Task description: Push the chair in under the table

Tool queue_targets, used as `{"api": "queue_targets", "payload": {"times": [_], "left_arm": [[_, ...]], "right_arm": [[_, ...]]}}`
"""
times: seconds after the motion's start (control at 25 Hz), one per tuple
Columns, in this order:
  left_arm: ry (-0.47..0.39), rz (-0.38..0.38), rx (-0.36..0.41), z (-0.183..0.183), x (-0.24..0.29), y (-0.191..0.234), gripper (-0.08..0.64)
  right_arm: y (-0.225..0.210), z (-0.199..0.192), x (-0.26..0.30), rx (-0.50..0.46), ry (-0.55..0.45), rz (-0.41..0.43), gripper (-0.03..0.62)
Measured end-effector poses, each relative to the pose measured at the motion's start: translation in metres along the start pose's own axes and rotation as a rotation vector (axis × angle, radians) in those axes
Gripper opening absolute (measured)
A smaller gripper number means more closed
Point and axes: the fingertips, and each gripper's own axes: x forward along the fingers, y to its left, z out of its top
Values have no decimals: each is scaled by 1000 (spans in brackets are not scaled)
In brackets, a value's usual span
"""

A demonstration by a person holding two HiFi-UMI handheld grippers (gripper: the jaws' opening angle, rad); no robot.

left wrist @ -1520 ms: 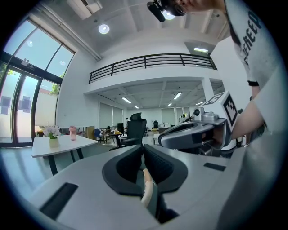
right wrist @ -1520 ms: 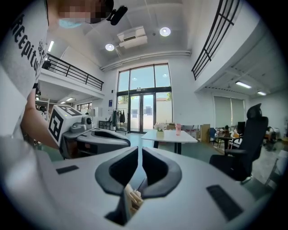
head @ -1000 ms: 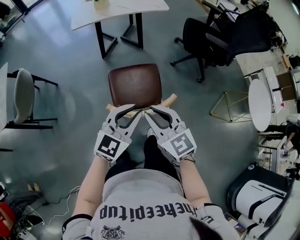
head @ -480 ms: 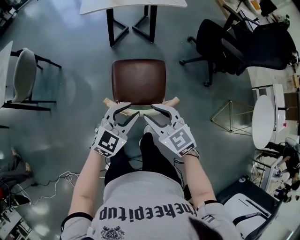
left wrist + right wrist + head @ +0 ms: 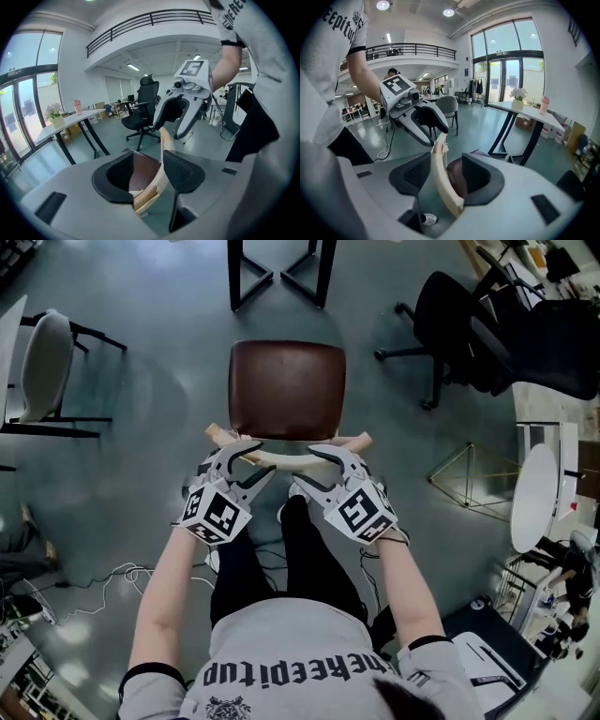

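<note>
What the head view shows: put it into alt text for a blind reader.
From above, a person holds the left gripper and right gripper over the pale back rail of a brown-seated chair; both sets of jaws have just been opening, with the rail between them. Black table legs stand beyond the chair.

— What kind of place is this looking like?

— An open-plan office. A black swivel office chair (image 5: pixel 487 334) is standing on a polished grey floor (image 5: pixel 141 465), and a white-topped table with black legs (image 5: pixel 534 115) is sitting by tall glass doors (image 5: pixel 506 70).

— Anything overhead?

— A black-railed mezzanine (image 5: pixel 150 18) is running above, with ceiling lights glowing.
</note>
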Motion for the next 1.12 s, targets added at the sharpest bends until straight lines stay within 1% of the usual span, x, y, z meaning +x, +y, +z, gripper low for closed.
{"api": "queue_targets", "payload": {"times": [0.16, 0.32, 0.56, 0.8, 0.96, 1.12], "left_arm": [[45, -41, 26, -21, 12, -5, 201], [74, -84, 64, -32, 23, -11, 210], [131, -114, 112, -51, 34, -15, 227], [172, -134, 109, -68, 39, -17, 232], [172, -143, 97, -73, 41, -17, 236], [169, -140, 108, -73, 42, -18, 236]], "right_arm": [[-4, -19, 14, -20, 48, 10, 209], [-5, -34, 23, -47, 102, 27, 213], [1, -54, 34, -77, 161, 55, 233], [0, -71, 38, -100, 211, 56, 236], [-1, -84, 40, -126, 257, 55, 238], [-4, -91, 42, -160, 284, 33, 238]]}}
